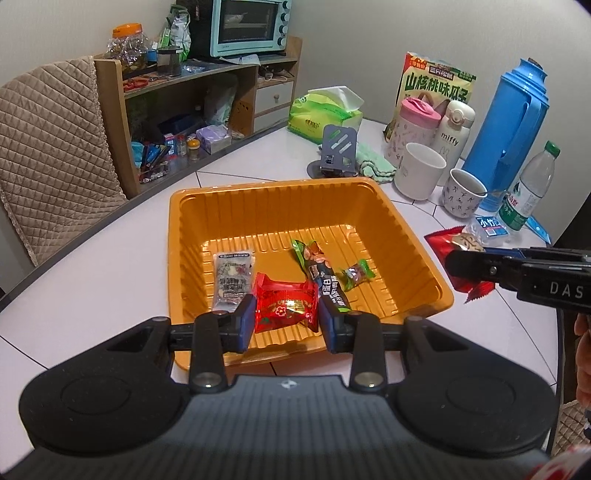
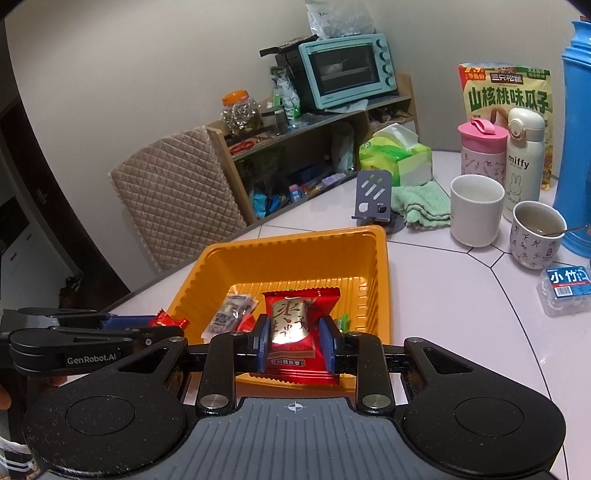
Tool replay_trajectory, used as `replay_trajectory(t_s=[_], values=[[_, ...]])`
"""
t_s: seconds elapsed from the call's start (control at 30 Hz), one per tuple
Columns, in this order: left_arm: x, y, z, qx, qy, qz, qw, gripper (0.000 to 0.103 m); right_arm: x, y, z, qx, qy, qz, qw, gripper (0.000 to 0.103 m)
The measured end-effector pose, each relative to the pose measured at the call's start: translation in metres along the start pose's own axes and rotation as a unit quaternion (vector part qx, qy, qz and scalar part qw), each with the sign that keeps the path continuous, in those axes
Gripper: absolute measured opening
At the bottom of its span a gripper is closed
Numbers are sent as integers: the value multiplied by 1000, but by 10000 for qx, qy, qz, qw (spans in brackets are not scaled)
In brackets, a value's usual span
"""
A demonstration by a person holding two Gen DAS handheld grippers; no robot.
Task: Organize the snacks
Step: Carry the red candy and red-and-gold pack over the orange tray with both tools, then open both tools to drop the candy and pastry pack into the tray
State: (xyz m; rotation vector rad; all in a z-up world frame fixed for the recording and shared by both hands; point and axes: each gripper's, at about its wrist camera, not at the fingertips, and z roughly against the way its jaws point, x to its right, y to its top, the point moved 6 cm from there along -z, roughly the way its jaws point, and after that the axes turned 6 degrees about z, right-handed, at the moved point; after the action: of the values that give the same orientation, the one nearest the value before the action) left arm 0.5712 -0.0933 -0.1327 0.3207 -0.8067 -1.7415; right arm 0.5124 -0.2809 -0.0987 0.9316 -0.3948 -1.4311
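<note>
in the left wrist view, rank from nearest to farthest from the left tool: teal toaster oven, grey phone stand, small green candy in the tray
1. small green wrapped candy, in the orange plastic tray, right side
2. grey phone stand, on the table beyond the tray
3. teal toaster oven, on the wooden shelf at the back

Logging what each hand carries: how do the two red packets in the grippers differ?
The left gripper holds a translucent red packet with a flower print; the right gripper holds an opaque red packet with a gold label and Chinese characters. The translucent red packet lies crosswise, the opaque red packet lengthwise. Both are clamped above the orange tray.
</note>
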Motion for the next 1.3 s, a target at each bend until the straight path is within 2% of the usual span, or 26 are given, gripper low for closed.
replay_trajectory(t_s=[0.93,1.07,1.13,1.3], values=[[3,6,-68,-414,213,48,9989,34,20,1,-46,-111,-156,-193,9996,29],[1,6,-73,-389,281,39,9988,43,23,-1,-53,-169,-172,-209,9995,29],[-1,7,-74,-379,302,47,9988,54,25,-1,-55,-183,-171,-218,9994,29],[-7,10,-74,-362,386,25,9986,55,26,-2,-63,-261,-117,-162,9995,29]])
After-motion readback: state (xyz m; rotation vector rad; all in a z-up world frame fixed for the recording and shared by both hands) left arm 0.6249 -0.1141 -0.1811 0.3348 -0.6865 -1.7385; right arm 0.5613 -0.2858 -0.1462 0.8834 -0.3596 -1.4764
